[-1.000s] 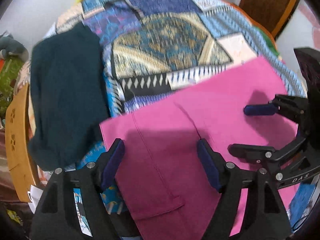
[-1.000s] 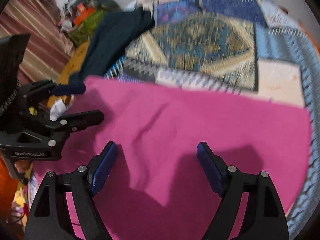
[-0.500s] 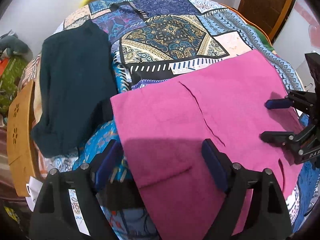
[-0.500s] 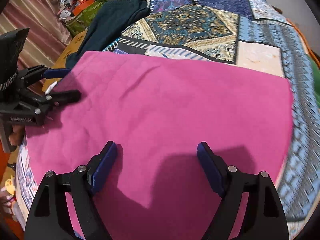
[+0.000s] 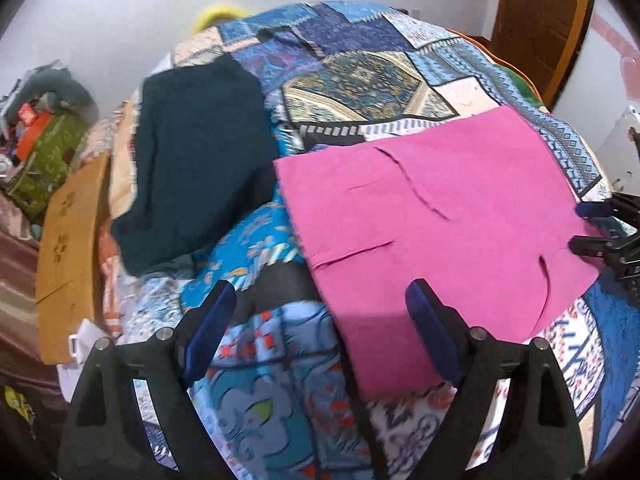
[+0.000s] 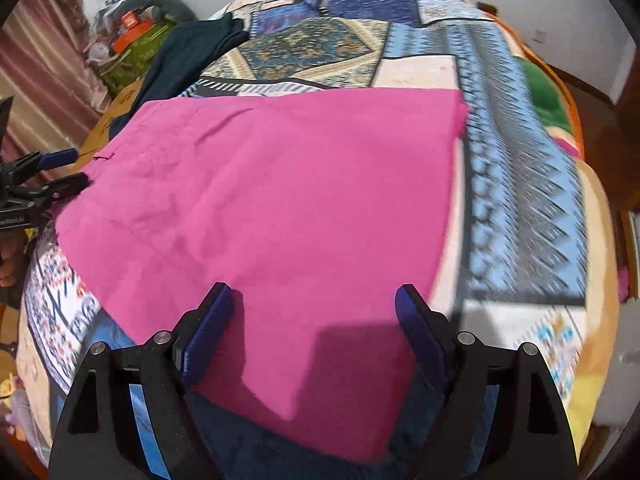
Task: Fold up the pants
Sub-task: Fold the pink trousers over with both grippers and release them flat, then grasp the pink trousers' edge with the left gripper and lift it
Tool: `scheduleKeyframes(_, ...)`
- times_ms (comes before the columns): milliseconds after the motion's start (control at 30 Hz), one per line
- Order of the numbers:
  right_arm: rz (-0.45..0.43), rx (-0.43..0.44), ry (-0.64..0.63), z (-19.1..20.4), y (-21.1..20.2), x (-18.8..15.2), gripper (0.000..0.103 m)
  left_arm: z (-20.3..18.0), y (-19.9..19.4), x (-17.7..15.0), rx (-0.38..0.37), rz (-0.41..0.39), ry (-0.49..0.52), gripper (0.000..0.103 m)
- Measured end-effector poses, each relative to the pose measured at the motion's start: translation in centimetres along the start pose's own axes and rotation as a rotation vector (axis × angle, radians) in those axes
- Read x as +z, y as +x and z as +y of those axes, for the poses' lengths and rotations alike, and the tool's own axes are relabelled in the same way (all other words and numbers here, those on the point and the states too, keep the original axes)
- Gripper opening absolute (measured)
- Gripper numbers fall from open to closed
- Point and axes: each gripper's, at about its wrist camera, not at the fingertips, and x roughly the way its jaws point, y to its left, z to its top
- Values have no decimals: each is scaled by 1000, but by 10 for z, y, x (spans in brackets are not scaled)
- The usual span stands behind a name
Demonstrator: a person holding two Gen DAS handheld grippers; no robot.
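Note:
The pink pants point(image 5: 440, 208) lie folded flat as a wide rectangle on the patchwork bedspread point(image 5: 360, 72). In the left wrist view my left gripper point(image 5: 320, 292) hovers over their near left corner, its jaws opening, nothing pinched between them. My right gripper point(image 5: 588, 228) shows at the far right edge of that view. In the right wrist view the pants point(image 6: 280, 184) fill the middle, and my right gripper point(image 6: 314, 292) stands open above their near edge, not pressing the cloth. The left gripper point(image 6: 68, 168) shows at the left, beside the pants' left edge.
A dark teal folded garment point(image 5: 192, 160) lies on the bed left of the pants, also seen in the right wrist view point(image 6: 188, 48). A wooden board point(image 5: 68, 240) and cluttered items point(image 5: 40, 136) stand off the bed's left side. A brown door point(image 5: 540, 20) is at the back right.
Both grippers have drawn back from over the pants toward their near edge. The left one shifted left, off the cloth's middle, and its jaws widened. The pants lie flat.

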Motion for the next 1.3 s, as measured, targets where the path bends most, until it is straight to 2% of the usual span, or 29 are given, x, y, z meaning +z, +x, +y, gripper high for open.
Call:
scheduleKeyframes(67, -13, -4, 19, -4, -4, -7, 81, 4, -4, -5, 23, -4, -9, 88)
scheduleKeyframes(200, -25, -2, 49, -6, -9, -14, 81, 14, -10, -15, -6, 1, -76, 88)
scheduleKeyframes(367, -62, -23, 58, 2, -21, -17, 81, 20, -30, -22, -17, -34, -152, 88)
scheduleKeyframes(467, -134, -32, 56, 10, -37, -12, 81, 24, -45, -22, -70, -69, -236, 88)
scheduleKeyframes(567, -224, -29, 53, 24, -55, -4, 81, 22, -50, -25, -152, -70, -319, 89)
scheduleKeyframes(733, -308, -10, 29, 52, -59, 8, 81, 3, -52, -32, -226, -59, -350, 88)
scheduleKeyframes(833, -300, -18, -9, 67, -45, 12, 81, -5, -53, -36, -274, -55, -363, 88)
scheduleKeyframes(1067, -186, -32, -80, 87, 0, 6, 81, -18, -47, -41, -366, -6, -364, 88)
scheduleKeyframes(1300, -174, 3, -58, 81, 0, 0, 81, -15, -29, -40, -450, 46, -418, 88)
